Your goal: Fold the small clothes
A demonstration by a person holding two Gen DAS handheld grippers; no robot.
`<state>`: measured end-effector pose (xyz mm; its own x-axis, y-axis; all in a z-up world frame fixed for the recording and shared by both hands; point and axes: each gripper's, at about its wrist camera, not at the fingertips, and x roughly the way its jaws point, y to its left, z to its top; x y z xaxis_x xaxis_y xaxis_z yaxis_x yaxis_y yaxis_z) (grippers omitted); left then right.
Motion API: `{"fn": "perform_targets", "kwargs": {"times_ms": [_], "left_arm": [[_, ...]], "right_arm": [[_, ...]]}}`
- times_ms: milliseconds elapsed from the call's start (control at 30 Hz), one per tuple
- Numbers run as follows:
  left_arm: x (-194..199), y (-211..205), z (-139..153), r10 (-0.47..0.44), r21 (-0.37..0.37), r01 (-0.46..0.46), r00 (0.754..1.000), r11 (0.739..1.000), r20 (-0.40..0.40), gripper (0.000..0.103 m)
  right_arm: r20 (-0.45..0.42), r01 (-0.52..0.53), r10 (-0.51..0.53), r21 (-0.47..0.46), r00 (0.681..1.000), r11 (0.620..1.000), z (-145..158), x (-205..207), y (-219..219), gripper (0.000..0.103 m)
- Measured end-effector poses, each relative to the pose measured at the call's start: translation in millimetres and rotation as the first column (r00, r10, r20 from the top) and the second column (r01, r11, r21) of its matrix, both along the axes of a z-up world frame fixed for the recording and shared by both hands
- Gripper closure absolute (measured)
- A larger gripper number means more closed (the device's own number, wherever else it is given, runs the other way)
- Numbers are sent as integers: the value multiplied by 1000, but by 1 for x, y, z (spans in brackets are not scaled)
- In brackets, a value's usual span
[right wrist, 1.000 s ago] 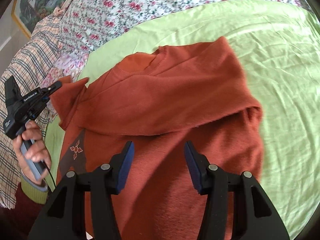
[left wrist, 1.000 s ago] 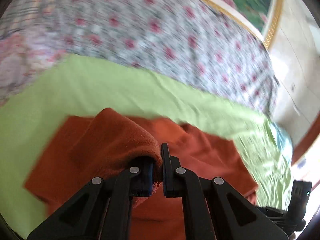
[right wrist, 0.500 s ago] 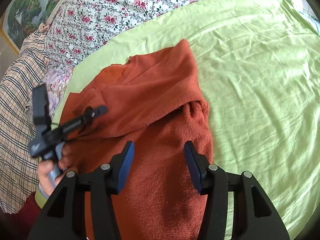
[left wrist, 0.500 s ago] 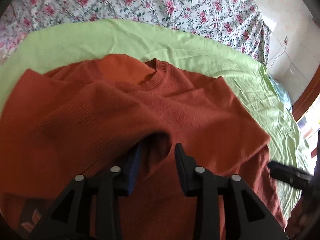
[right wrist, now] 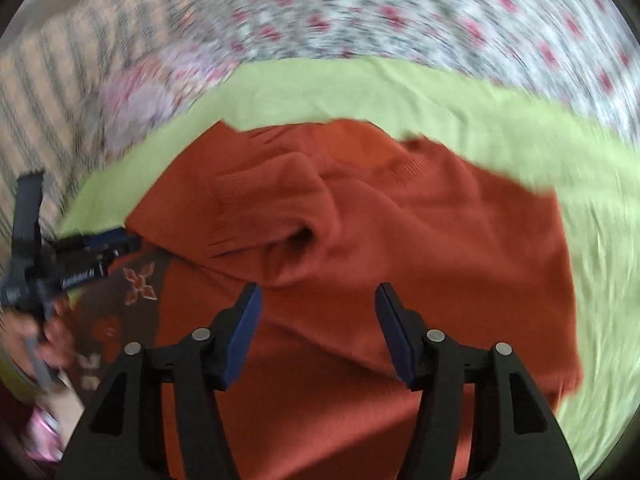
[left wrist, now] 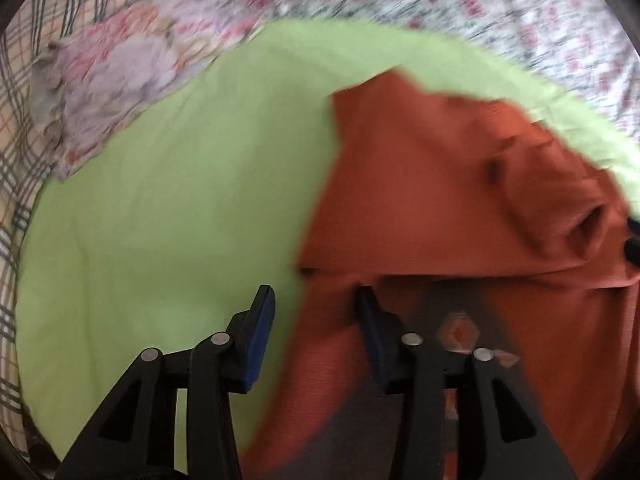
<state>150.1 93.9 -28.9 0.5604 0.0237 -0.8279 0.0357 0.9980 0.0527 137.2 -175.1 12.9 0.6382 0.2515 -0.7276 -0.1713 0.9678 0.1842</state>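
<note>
A rust-orange sweater [right wrist: 400,232] lies on a light green sheet [right wrist: 440,96]. Both sleeves are folded in over its body, and one cuff [right wrist: 256,208] lies on top. A dark panel with a star motif [right wrist: 138,280] shows at its lower left. My right gripper [right wrist: 318,324] is open and empty above the sweater's lower body. My left gripper [left wrist: 314,330] is open and empty over the sweater's left edge [left wrist: 320,208]; it also shows in the right wrist view [right wrist: 96,248]. Both views are motion-blurred.
The green sheet [left wrist: 168,200] lies on a bed with a floral cover [right wrist: 380,12] and a plaid blanket [left wrist: 24,92]. A pale floral cloth [left wrist: 112,80] lies at the far left. The person's hand [right wrist: 52,324] holds the left gripper's handle.
My left gripper has let go of the sleeve, opened wider and swung left to the sweater's edge. My right gripper stayed open and shifted over the sweater's body.
</note>
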Motion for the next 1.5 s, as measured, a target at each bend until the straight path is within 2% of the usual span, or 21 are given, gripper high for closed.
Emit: {"fn": "perform_targets", "kwargs": {"times_ms": [67,133,300,333,367,400,433,467,533,600,667,733,767,933,1100,1133,1233,1333,1367,1433,1500], "left_arm": [[3,5,1,13,-36,-12,1000,999,9,49],[8,2,4,11,-30,-10,1000,999,20,49],[21,-8,2,24,-50,-23,1000,999,19,49],[24,-11,3,28,-49,-27,999,998,20,49],[27,-12,2,34,-51,-33,999,998,21,50],[28,-12,2,41,-58,-40,999,998,22,51],[28,-10,3,50,-64,-49,998,997,27,52],[28,-9,4,58,-68,-56,998,996,33,53],[28,-4,7,84,-87,-79,995,993,51,60],[26,-2,9,99,-106,-92,993,990,63,63],[23,-4,9,103,-97,-96,992,991,71,65],[22,-6,6,97,-88,-92,993,992,63,67],[21,-8,5,94,-83,-89,994,993,60,67],[14,-7,3,79,-59,-75,995,995,63,68],[14,1,3,77,-67,-73,995,995,58,68],[13,-1,4,67,-55,-64,996,996,61,68],[15,-8,4,34,-23,-33,997,999,63,70],[18,-13,7,10,1,-11,997,1000,73,84],[17,-14,12,19,21,-21,995,1000,97,88],[7,-13,31,25,33,-32,982,999,186,89],[-6,-11,47,29,6,-32,965,999,262,89]], "right_arm": [[32,-63,67,-108,997,992,3,12,21,40],[58,-130,146,-218,988,967,4,20,41,36],[55,-253,315,-474,947,843,-17,35,93,34],[42,-263,327,-503,944,823,-26,40,99,35],[38,-262,324,-505,945,822,-30,43,101,48],[36,-261,316,-481,948,837,-32,47,100,61],[34,-250,291,-422,956,871,-30,52,93,87],[37,-218,249,-374,968,902,-25,56,85,94],[69,-118,136,-221,988,968,-8,53,54,96],[86,13,-7,-68,996,998,6,42,16,97],[58,175,-185,153,981,973,10,21,-39,98],[-21,304,-315,323,949,896,-3,-2,-86,98],[-54,348,-353,357,934,867,-11,-10,-100,98],[-154,423,-394,362,906,831,-42,-34,-123,101],[-197,441,-395,407,897,800,-48,-36,-126,98],[-204,444,-394,429,896,787,-50,-34,-128,92],[-205,442,-394,478,896,759,-51,-31,-129,54],[-213,443,-389,485,896,754,-51,-17,-125,50],[-223,448,-388,469,894,761,-52,-10,-124,62],[-230,446,-382,445,895,776,-52,1,-121,103],[-141,431,-413,431,900,792,-32,-5,-120,103]]}}
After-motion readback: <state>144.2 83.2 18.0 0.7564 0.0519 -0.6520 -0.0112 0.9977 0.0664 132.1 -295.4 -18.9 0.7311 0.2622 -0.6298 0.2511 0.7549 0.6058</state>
